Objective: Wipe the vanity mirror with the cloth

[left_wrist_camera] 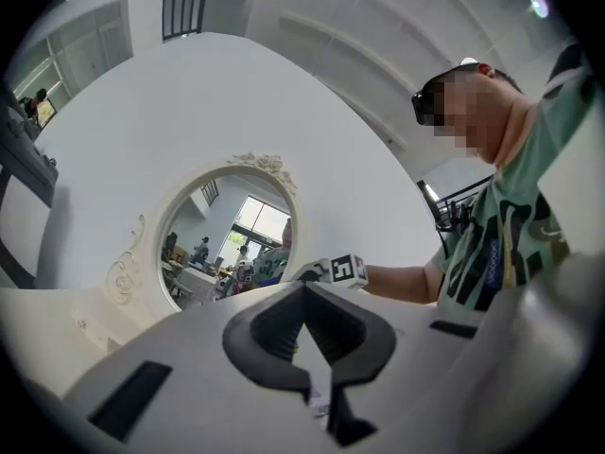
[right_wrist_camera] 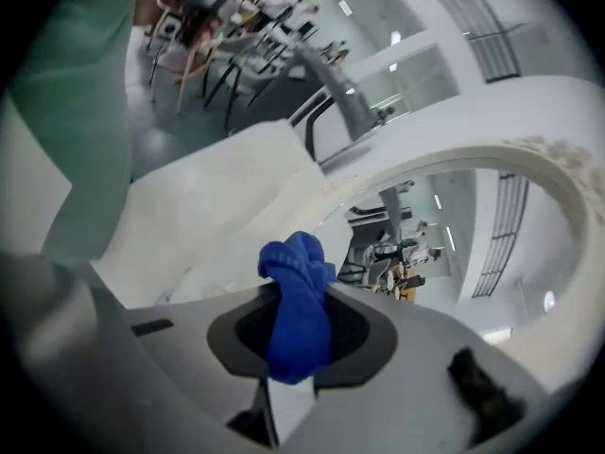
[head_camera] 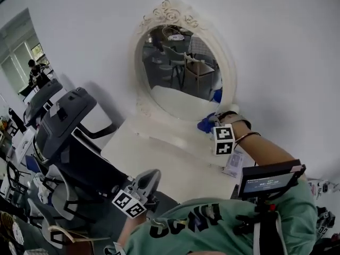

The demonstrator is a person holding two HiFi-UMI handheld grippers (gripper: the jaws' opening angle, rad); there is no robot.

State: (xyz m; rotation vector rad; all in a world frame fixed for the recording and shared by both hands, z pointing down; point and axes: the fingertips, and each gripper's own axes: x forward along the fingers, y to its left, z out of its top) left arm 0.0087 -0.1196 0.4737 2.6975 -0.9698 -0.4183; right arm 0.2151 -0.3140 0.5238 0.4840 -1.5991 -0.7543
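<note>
Wiping looks about to begin rather than under way: your right gripper (head_camera: 214, 125) holds the crumpled blue cloth (right_wrist_camera: 296, 296) just beside the lower right rim of the oval vanity mirror with the ornate white frame (head_camera: 179, 70), low over the white vanity table (head_camera: 159, 161). No view shows whether the cloth is touching the glass. For the next move, you would probably lift the wad onto the glass, press it flat, and sweep across without letting the jaws themselves scrape. Those jaws are clamped on the cloth's middle, with a bunched end standing out past their tips. Your left gripper (left_wrist_camera: 302, 296) has its jaws together with nothing between them, and it hangs low by the table's near edge, well apart from the mirror.
</note>
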